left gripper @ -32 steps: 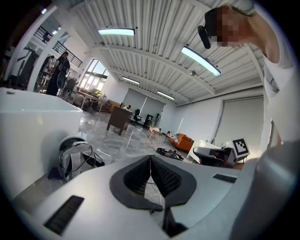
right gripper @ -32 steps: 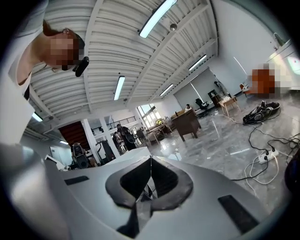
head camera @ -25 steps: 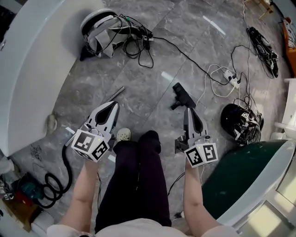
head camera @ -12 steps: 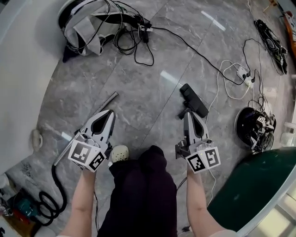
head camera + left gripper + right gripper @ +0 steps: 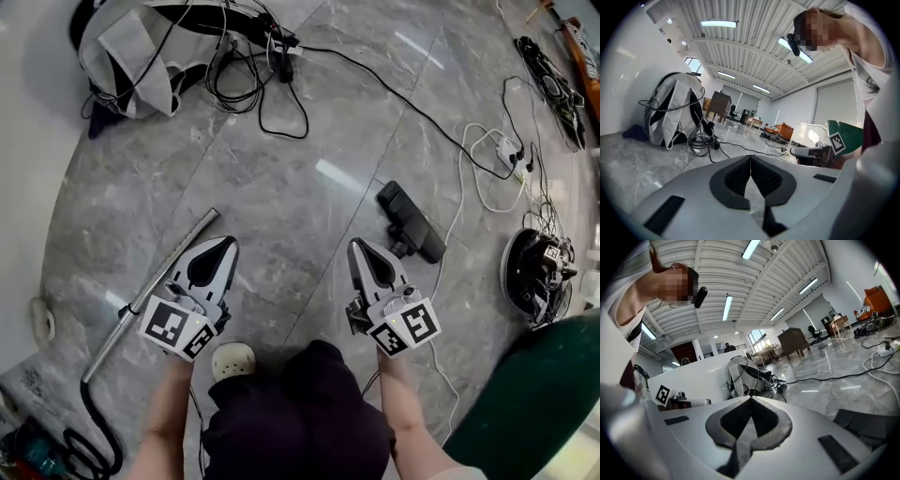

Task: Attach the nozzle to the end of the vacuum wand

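The left gripper (image 5: 226, 242) sits at lower left of centre in the head view and the right gripper (image 5: 357, 244) at lower right of centre. Both are held out above the grey marble floor (image 5: 309, 141) and point towards the top of the frame. Each gripper's own view shows its jaws meeting at the tips with nothing between them, so both are closed and empty. The vacuum wand (image 5: 192, 234), a metal tube, lies on the floor at the left. It runs diagonally from just up and left of the left gripper's tip down towards the lower left edge, where it joins a black hose (image 5: 89, 398). The nozzle (image 5: 412, 223), a black floor head, lies on the floor right of centre, near the right gripper's tip and well apart from the wand. A white and grey bag (image 5: 131, 42) with tangled cables (image 5: 246, 70) lies in the upper left. A white power strip (image 5: 507, 150) lies at the upper right, and a green table (image 5: 534, 403) fills the lower right corner.
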A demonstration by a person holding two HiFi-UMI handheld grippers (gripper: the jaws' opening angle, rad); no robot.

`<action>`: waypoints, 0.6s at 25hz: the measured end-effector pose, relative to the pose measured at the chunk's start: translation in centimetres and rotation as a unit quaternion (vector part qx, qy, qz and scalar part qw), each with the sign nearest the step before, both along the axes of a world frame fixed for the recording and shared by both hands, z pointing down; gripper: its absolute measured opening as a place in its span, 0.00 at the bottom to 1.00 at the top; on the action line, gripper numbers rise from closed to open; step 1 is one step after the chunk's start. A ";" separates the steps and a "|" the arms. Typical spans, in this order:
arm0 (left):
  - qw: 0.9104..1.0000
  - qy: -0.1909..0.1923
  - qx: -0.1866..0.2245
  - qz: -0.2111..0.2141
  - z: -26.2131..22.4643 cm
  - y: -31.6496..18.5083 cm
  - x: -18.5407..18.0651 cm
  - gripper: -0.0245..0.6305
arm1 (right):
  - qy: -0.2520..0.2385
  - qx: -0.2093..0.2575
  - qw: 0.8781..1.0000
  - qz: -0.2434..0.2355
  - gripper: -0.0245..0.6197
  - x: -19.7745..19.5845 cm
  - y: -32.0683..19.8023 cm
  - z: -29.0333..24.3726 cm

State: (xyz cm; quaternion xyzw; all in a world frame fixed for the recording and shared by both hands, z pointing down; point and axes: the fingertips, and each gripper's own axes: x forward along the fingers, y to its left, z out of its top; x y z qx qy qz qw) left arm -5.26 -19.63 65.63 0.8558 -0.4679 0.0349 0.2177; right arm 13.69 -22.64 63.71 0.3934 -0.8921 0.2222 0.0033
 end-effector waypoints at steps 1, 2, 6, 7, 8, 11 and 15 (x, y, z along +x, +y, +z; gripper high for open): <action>1.000 -0.002 0.008 0.003 0.8 -0.2 -0.2 0.05 | 0.001 0.000 1.000 -0.011 0.06 -0.5 0.0 1.2; 1.000 -0.004 0.016 0.005 1.5 -0.4 -0.4 0.05 | 0.002 0.003 1.000 -0.018 0.06 -1.0 -0.2 2.1; 0.999 0.012 0.031 0.010 3.3 -0.3 -1.4 0.05 | -0.008 0.021 0.999 -0.036 0.06 -3.2 -0.1 3.8; 0.999 0.016 0.033 0.014 3.6 -0.1 -1.4 0.05 | -0.013 0.024 0.999 -0.042 0.06 -3.8 0.2 3.9; 0.999 0.019 0.036 0.019 3.9 0.2 -1.3 0.05 | -0.017 0.025 0.998 -0.049 0.06 -4.3 0.5 4.1; 0.999 0.020 0.038 0.031 4.6 1.0 -0.8 0.05 | -0.019 0.019 0.997 -0.074 0.06 -5.5 1.9 4.9; 0.998 0.025 0.028 0.049 5.1 2.3 0.1 0.05 | 0.024 0.020 0.995 -0.091 0.06 -5.4 3.1 5.7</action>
